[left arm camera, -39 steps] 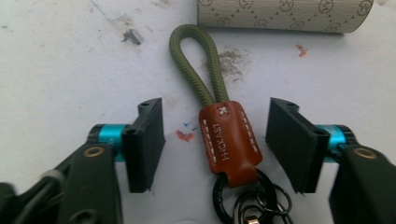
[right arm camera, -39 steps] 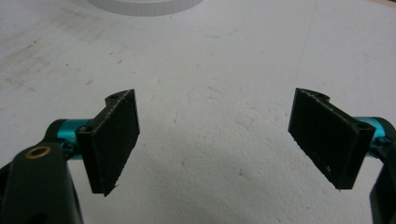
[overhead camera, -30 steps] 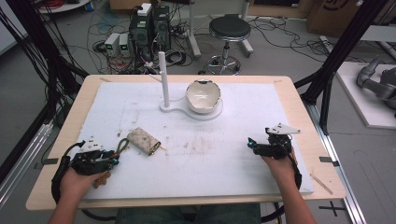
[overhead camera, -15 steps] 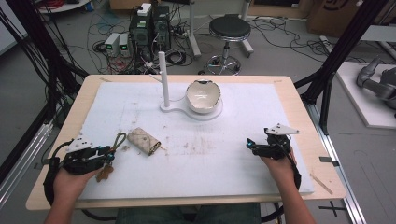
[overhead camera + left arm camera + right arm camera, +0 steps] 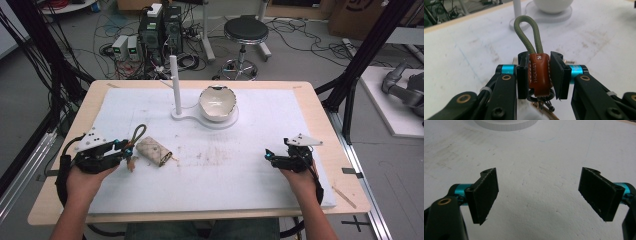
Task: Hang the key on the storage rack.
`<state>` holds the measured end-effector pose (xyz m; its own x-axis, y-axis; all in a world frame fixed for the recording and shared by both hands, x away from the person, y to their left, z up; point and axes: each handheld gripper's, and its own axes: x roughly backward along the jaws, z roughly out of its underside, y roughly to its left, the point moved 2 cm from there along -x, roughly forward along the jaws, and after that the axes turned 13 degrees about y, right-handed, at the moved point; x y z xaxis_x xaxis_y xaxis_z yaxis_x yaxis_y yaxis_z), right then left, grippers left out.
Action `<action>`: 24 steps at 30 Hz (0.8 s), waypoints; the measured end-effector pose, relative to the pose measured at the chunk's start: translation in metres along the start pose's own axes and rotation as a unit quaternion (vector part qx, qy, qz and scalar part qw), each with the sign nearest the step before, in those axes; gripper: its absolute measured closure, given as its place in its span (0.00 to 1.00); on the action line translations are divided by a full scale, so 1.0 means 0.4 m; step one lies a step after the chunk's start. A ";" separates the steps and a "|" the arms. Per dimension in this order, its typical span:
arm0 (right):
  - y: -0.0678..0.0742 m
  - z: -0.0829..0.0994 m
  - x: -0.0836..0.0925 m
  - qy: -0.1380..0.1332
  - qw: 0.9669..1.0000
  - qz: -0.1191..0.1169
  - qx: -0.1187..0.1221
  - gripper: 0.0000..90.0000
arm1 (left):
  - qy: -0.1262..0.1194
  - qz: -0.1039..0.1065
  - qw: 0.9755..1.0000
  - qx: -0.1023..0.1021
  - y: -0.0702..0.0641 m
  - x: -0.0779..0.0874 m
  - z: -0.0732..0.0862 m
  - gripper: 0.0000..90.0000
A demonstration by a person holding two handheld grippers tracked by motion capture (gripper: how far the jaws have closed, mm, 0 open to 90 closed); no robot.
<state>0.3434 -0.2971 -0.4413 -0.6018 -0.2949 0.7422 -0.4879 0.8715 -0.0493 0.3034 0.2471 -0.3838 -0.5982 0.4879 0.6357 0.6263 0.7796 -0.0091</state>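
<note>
My left gripper (image 5: 539, 75) is shut on a brown leather key fob (image 5: 538, 73) with a green cord loop (image 5: 530, 35) and a metal ring with keys hanging below. In the high view the left gripper (image 5: 126, 148) is at the table's left front, holding the key fob (image 5: 131, 150) just above the white mat (image 5: 225, 165), with its cord loop (image 5: 138, 133) sticking out. A beige pouch (image 5: 154, 151) lies just right of it. My right gripper (image 5: 268, 155) rests open at the right front, jaws wide apart over bare mat (image 5: 536, 195).
A white stand with an upright post (image 5: 174, 82) and a cracked white bowl (image 5: 217, 103) sits at the mat's far middle. The wooden table edge (image 5: 345, 195) rims the mat. Brown stains mark the mat's middle (image 5: 210, 157).
My left gripper has lifted and shifted right toward the pouch, with the key fob and cord loop in its jaws. The right gripper has stayed put.
</note>
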 end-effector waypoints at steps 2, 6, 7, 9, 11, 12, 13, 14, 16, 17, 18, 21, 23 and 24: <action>-0.001 0.002 0.001 0.002 1.000 0.000 0.001 0.18 | -0.010 0.005 1.000 -0.009 -0.005 -0.004 -0.035 0.77; -0.003 0.005 0.003 0.002 1.000 0.001 -0.002 0.18 | -0.025 0.000 0.999 -0.032 -0.017 -0.008 -0.103 0.77; -0.004 0.005 0.003 0.001 1.000 0.003 0.000 0.18 | -0.025 0.000 0.999 -0.032 -0.017 -0.008 -0.103 0.77; -0.002 0.006 0.004 0.003 1.000 0.001 -0.001 0.18 | -0.038 -0.009 0.998 -0.045 -0.020 -0.014 -0.160 0.77; -0.001 0.007 0.005 0.003 1.000 0.002 0.000 0.18 | -0.041 -0.014 0.998 -0.048 -0.019 -0.015 -0.176 0.77; -0.001 0.007 0.005 0.003 1.000 0.002 0.000 0.18 | -0.044 -0.018 0.998 -0.048 -0.019 -0.017 -0.190 0.77; 0.001 0.008 0.005 0.004 1.000 0.001 -0.001 0.18 | -0.046 -0.022 0.997 -0.051 -0.018 -0.019 -0.204 0.77; 0.001 0.008 0.004 0.003 1.000 0.001 -0.001 0.18 | -0.046 -0.031 0.997 -0.056 -0.017 -0.020 -0.228 0.77; 0.002 0.008 0.003 0.004 1.000 -0.001 -0.001 0.18 | -0.049 -0.034 0.997 -0.056 -0.017 -0.021 -0.239 0.77; 0.002 0.008 0.003 0.004 1.000 -0.001 -0.001 0.18 | -0.048 -0.037 0.996 -0.059 -0.016 -0.022 -0.249 0.77; 0.003 0.008 0.000 0.006 1.000 -0.002 0.000 0.18 | -0.049 -0.040 0.996 -0.060 -0.015 -0.028 -0.268 0.77; 0.001 0.008 -0.002 0.008 1.000 -0.003 0.000 0.18 | -0.049 -0.045 0.996 -0.065 -0.012 -0.040 -0.290 0.77; 0.001 0.009 -0.001 0.007 1.000 -0.003 0.000 0.18 | -0.049 -0.048 0.996 -0.066 -0.011 -0.044 -0.296 0.77; 0.001 0.009 -0.001 0.007 1.000 -0.003 -0.001 0.18 | -0.054 -0.047 0.996 -0.062 -0.008 -0.052 -0.307 0.77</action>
<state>0.3412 -0.2981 -0.4439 -0.5890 -0.2949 0.7524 -0.4903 0.8705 -0.0426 0.3752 0.1862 -0.3023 -0.7034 0.4591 0.5426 0.6173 0.7730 0.1461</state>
